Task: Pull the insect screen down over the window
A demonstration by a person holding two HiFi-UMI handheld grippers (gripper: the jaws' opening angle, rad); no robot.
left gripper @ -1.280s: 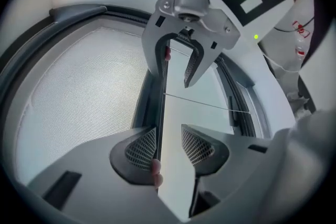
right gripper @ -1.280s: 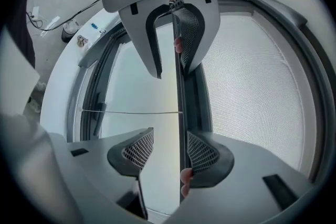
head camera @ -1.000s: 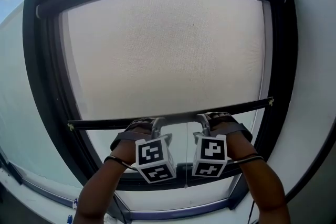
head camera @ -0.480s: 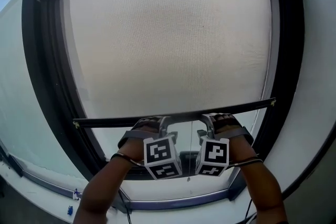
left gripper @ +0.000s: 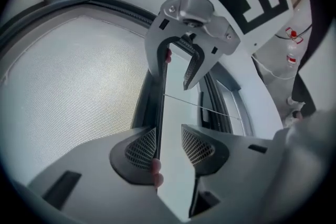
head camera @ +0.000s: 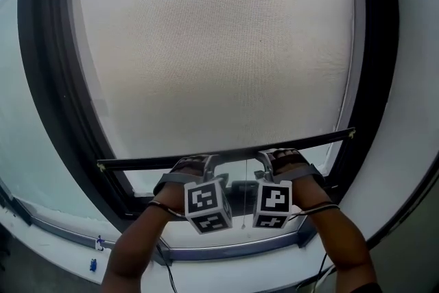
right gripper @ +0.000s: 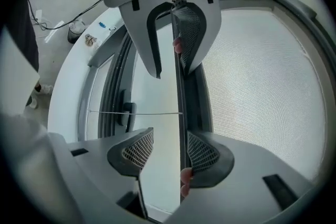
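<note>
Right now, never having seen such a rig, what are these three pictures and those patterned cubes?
No robot here: a person holds a tool in each hand, the left gripper and the right gripper; the cubes are part of them. One picture comes from a camera on the person's head, the others from cameras riding on each gripper. Ahead is a window frame with an insect screen drawn most of the way down. Both pairs of jaws stand apart, straddling its bottom bar.

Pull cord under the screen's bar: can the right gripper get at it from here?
Probably yes. The pull cord hangs free just to the left of the right gripper, with nothing between them. The jaws stand apart, but the screen's bottom bar lies against one pad, so it would have to come off the bar first.
</note>
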